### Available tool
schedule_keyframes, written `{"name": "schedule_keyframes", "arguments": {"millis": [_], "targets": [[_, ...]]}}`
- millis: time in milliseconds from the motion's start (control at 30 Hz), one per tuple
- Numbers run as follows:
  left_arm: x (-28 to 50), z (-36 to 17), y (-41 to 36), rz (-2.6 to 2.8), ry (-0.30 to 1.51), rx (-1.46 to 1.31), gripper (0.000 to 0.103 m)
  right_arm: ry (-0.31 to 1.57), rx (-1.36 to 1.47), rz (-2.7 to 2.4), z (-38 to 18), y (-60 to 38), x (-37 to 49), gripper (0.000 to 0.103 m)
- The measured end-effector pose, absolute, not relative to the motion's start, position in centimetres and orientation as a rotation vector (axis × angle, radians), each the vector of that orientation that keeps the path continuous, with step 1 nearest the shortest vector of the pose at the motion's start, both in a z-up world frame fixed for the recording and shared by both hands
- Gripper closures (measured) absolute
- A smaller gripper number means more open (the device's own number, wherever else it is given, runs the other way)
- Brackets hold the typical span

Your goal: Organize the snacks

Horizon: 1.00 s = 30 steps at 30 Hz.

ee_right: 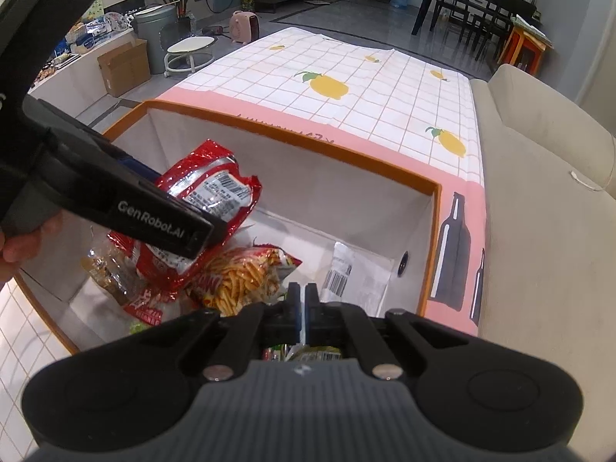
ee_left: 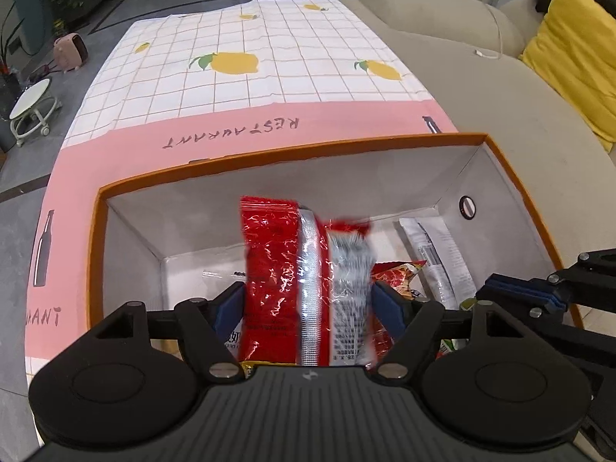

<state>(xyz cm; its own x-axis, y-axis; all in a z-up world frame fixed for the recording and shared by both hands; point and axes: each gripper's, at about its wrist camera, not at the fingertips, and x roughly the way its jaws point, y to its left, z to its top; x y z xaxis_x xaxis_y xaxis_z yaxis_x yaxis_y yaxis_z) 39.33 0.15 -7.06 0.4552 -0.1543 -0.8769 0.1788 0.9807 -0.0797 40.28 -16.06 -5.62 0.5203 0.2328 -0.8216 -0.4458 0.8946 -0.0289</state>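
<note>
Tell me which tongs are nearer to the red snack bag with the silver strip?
Left. The left tongs have the red snack bag between their fingers over the box; the right tongs sit shut apart from it.

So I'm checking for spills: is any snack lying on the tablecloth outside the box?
No, the tablecloth beyond the box is bare.

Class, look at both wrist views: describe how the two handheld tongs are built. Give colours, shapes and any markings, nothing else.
Both the left tongs and the right tongs are matte black, with blue pads inside the fingers, silver rivets, round side discs and a ribbed grey body. White lettering on the left one's side reads GenRobot.AI.
</note>
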Motion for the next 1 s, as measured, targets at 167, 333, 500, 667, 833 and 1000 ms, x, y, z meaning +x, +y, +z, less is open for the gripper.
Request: {"name": "schedule_keyframes", "arguments": {"millis": [167,333,500,667,833,1000], "targets": [[38.5,-5.3,0.6,-0.179,1.046,0.031,0.012,0.942,-0.225,0.408,-5.0,-16.1,39.7,0.094],[36.7,-3.0,0.6,-0.174,1.006,0.048,0.012,0.929,-0.212,0.41,-3.5,-16.2,38.4,0.077],[33.9,-0.1,0.3,-0.152,0.949,0.088,0.012,0.912,-0.179,0.405,-1.4,-16.5,37.0,0.066],[30.2,3.3,-0.5,-0.153,0.843,0.114,0.012,0.873,-0.13,0.388,1.8,-17.4,34.7,0.051],[25.8,6.5,-1.1,-0.154,0.729,0.124,0.013,0.81,-0.095,0.393,5.4,-18.2,31.1,0.039],[20.9,8.7,-1.2,-0.119,0.624,0.137,0.013,0.75,-0.082,0.371,8.1,-18.6,26.5,0.032]]}}
